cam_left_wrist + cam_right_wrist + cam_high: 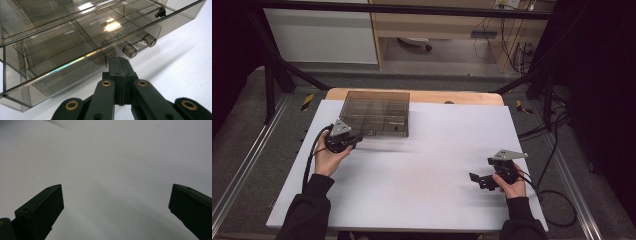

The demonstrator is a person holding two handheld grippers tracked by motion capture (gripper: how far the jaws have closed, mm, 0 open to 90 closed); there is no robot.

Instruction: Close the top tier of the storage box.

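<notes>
- Smoky clear plastic drawer box [376,113] sits on the white counter [422,165], its front edge just ahead of the left claw [121,65].
- Left claw: jaws pressed together, gripping nothing, tips just short of the box's handle [140,45].
- Right claw [475,178]: jaws wide apart, empty, well away from the box.

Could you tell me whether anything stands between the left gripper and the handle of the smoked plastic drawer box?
Nothing visible does. The left gripper, jaws shut together, points at the front of the drawer box, just short of its clear bar handle, with bare white table around it.

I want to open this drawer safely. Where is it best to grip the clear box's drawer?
Probably the clear bar handle on the drawer front of the box, approached from the person's side: it stands off on two posts. The left gripper, shut, sits just beside it.
</notes>
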